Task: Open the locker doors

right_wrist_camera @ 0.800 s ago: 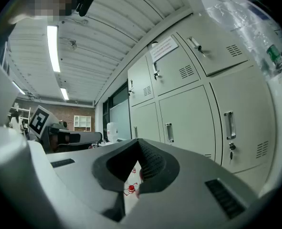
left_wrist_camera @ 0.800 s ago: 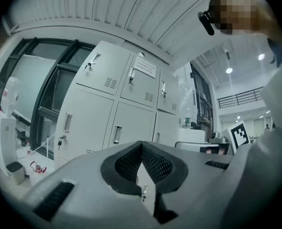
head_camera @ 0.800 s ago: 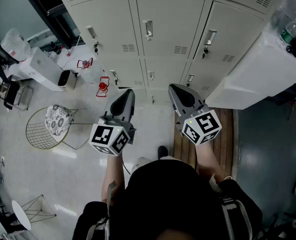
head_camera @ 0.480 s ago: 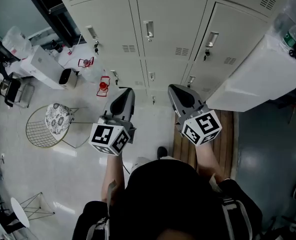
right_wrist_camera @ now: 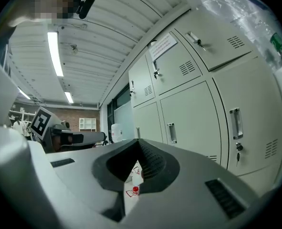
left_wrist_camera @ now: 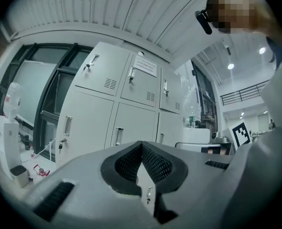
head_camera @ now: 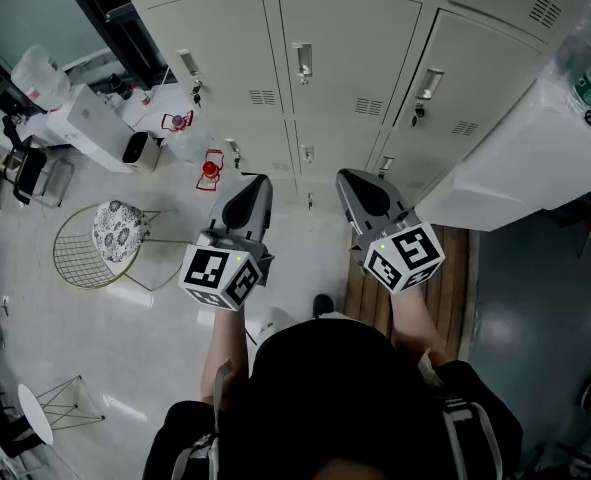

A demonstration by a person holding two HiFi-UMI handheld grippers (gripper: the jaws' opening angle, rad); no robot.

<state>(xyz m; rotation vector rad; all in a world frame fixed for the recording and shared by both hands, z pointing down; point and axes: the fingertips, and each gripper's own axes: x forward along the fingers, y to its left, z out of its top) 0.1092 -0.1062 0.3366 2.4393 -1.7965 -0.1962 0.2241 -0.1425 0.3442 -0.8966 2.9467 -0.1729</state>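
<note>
Not a single word or number is legible. A white notice [left_wrist_camera: 145, 67] near the top edge of an upper locker door [left_wrist_camera: 140, 87] carries print too small to make out. The cubes on the left gripper [head_camera: 258, 180] and right gripper [head_camera: 347, 175] bear only black-and-white square markers [head_camera: 221, 277], no letters.

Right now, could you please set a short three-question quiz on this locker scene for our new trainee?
1. True or false: the left tongs and the right tongs are both shut and empty.
2. In the head view, the wire chair stands: A) left of the left tongs, B) right of the right tongs, C) between them.
3. Fill in: the locker doors in view are all ___.
Key: 1 true; 2 A; 3 closed.
</note>
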